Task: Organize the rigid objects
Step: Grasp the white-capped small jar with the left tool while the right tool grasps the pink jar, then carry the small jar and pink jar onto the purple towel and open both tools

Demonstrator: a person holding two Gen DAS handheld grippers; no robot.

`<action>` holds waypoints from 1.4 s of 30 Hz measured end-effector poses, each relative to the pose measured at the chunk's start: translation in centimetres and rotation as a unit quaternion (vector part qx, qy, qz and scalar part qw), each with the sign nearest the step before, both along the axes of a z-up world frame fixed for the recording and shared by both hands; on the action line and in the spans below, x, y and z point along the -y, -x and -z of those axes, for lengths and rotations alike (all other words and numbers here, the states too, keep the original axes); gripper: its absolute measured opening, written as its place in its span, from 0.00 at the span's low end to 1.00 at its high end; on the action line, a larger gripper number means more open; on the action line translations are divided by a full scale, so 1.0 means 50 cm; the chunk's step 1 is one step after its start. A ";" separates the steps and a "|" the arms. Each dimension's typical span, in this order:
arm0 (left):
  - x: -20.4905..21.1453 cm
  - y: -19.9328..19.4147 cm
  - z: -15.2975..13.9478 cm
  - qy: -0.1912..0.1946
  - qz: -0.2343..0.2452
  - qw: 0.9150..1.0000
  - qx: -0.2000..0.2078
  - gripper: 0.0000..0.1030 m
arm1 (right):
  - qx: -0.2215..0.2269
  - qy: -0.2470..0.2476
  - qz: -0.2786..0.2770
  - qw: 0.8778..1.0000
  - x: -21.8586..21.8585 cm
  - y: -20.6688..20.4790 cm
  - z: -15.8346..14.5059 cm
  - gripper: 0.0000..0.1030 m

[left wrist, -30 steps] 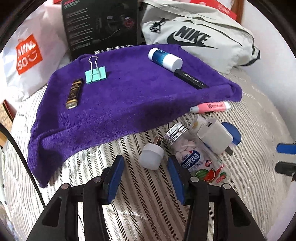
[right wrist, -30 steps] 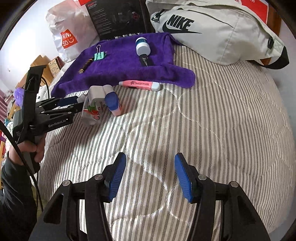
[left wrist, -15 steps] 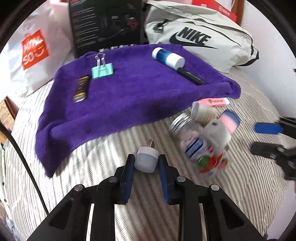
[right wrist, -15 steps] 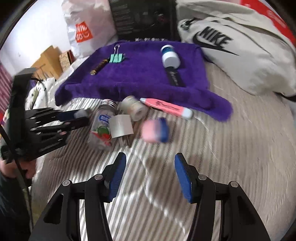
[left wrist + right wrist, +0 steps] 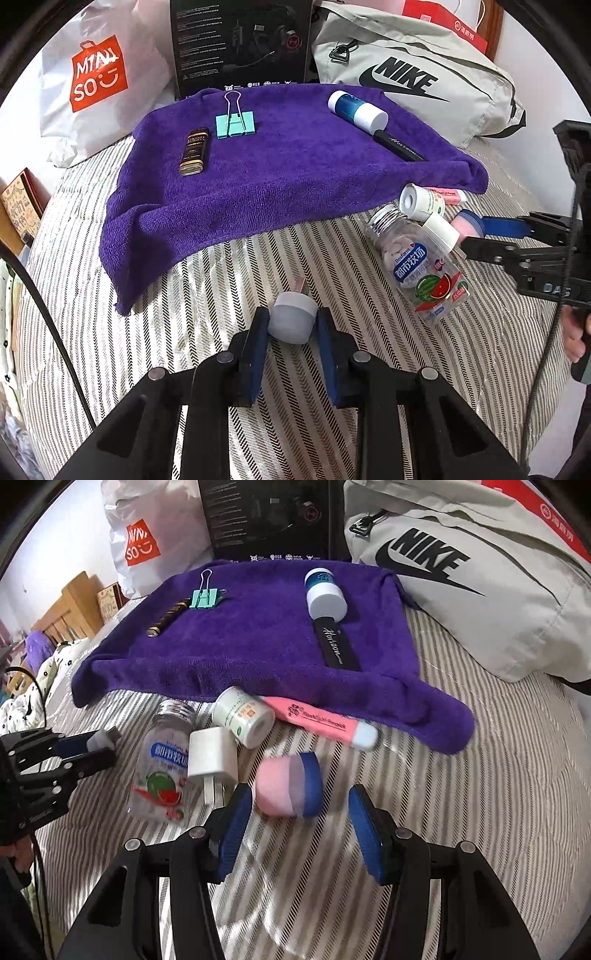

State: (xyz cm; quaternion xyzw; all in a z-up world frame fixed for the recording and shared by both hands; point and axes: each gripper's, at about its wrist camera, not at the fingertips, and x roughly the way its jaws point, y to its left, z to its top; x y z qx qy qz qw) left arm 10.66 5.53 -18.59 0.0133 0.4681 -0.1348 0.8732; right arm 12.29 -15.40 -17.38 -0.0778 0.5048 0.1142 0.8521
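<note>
Right gripper (image 5: 300, 830) jaws spread wide around the pink-and-blue rounded capsule (image 5: 290, 788), just beside the white plastic charger plug (image 5: 212, 758).

white cap (image 5: 292, 322) | clamped, fingers (image 5: 255, 347) | above striped bedding (image 5: 207, 291)

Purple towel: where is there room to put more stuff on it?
The purple towel is bare across its middle and near half, between the gold lighter and the black pen. Its far edge is busier: teal binder clip, blue-white bottle. Off its right corner, the candy bottle pile is crowded.
</note>
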 end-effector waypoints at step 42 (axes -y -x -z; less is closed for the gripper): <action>-0.078 -0.044 -0.107 0.047 -0.040 0.998 0.031 0.24 | 0.009 -0.045 -0.020 0.999 0.032 -0.013 -0.113 0.35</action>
